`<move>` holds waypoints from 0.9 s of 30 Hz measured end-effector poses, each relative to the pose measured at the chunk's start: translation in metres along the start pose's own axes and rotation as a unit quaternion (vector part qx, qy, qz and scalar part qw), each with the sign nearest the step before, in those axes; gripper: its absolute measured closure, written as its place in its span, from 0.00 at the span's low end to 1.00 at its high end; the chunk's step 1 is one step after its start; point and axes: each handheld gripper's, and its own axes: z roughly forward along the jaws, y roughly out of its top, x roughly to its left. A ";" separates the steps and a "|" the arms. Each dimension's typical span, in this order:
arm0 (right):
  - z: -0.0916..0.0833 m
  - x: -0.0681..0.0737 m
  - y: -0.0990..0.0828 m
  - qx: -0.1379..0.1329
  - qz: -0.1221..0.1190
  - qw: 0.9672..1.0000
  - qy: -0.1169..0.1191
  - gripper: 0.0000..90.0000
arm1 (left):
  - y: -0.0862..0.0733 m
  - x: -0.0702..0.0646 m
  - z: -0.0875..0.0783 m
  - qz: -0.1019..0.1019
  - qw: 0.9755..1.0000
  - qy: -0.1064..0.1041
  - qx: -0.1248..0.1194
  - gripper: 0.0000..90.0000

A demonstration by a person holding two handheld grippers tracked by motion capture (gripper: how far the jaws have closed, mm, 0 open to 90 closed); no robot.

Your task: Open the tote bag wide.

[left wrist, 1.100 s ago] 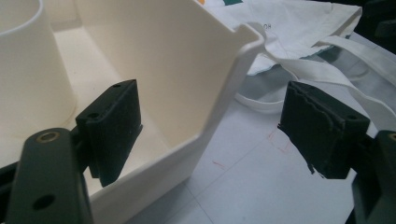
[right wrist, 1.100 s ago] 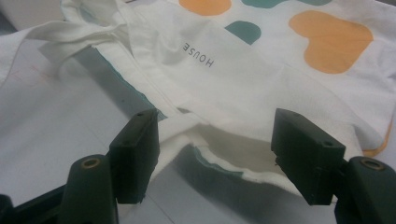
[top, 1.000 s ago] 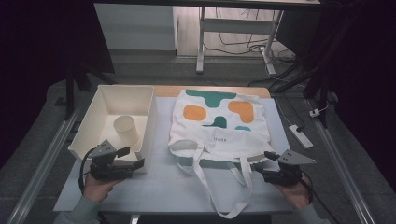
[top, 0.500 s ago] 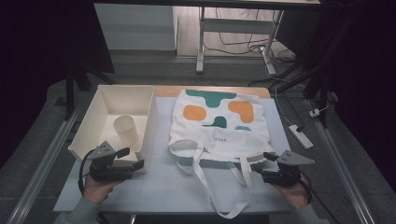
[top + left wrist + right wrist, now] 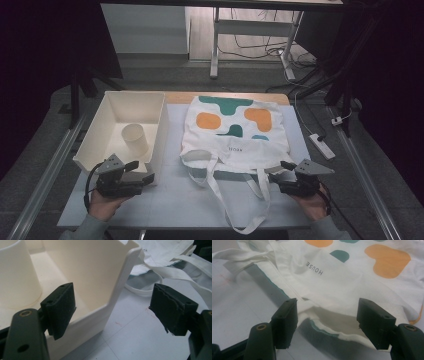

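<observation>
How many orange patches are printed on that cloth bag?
2. On the bag, one orange patch sits at the left and the other at the right, with teal shapes between them. More could be on the underside, which is hidden.

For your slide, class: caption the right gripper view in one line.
Open right gripper poised at the tote bag's mouth.

A pale table (image 5: 175, 200) carries a white bin (image 5: 95, 150) at left and a tote bag (image 5: 232, 137) at centre.
</observation>
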 end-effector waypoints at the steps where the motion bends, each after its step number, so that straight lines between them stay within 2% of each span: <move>1: 0.001 0.000 0.001 0.000 -0.002 1.000 0.001 0.37 | 0.000 -0.001 0.000 0.001 1.000 0.000 0.000 0.23; 12: 0.002 0.005 0.004 -0.001 -0.015 1.000 0.003 0.37 | 0.001 -0.010 0.000 0.009 1.000 -0.006 -0.003 0.23; 18: 0.004 0.006 0.004 0.000 -0.019 1.000 0.009 0.37 | 0.003 -0.024 0.009 0.029 0.999 -0.018 0.008 0.23; 21: 0.004 0.005 0.003 0.001 -0.020 1.000 0.009 0.37 | 0.005 -0.030 0.013 0.039 0.999 -0.004 0.012 0.21; 23: 0.004 0.005 0.003 0.003 -0.018 1.000 0.010 0.37 | 0.004 -0.032 0.009 0.034 0.999 0.006 -0.004 0.23; 25: 0.003 0.005 0.003 0.003 -0.018 1.000 0.009 0.37 | 0.003 -0.031 0.003 0.022 1.000 -0.001 -0.018 0.24; 27: 0.003 0.005 0.003 0.001 -0.020 1.000 0.008 0.37 | 0.003 -0.032 -0.001 0.019 1.000 -0.005 -0.022 0.24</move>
